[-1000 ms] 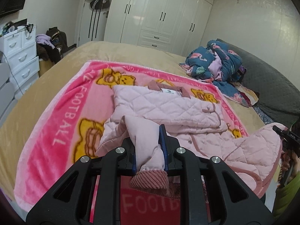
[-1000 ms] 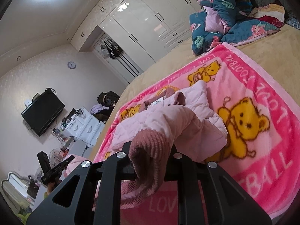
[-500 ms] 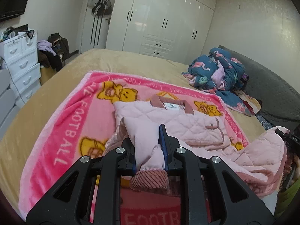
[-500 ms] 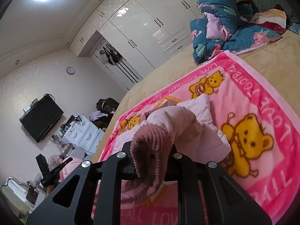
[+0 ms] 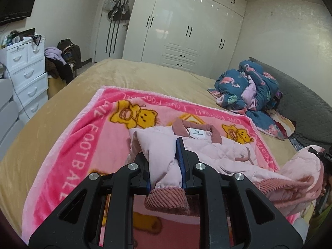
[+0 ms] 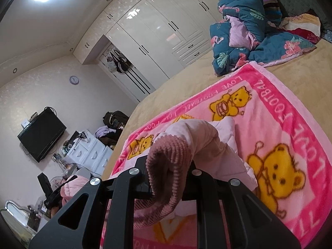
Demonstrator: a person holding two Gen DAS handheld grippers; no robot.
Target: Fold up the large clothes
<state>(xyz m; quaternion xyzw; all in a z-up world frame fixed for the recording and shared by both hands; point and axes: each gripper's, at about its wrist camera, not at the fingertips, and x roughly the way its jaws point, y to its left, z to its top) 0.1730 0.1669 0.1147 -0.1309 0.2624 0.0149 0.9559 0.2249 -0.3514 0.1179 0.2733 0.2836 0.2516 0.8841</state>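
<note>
A pale pink quilted jacket lies on a pink bear-print blanket, its dusty-rose collar at the far end. My left gripper is shut on one sleeve just above its ribbed cuff, held above the jacket's body. My right gripper is shut on the other sleeve; its ribbed cuff drapes over the fingers and hides them. Each gripper shows in the other's view: the right at the far right edge, the left at the lower left.
The blanket lies on a tan bed. A crumpled blue floral quilt is heaped against the dark grey headboard. White drawers stand left of the bed and a white wardrobe fills the far wall.
Both grippers have risen and carried their sleeves forward over the jacket toward the collar. Both have stayed shut on the sleeves.
</note>
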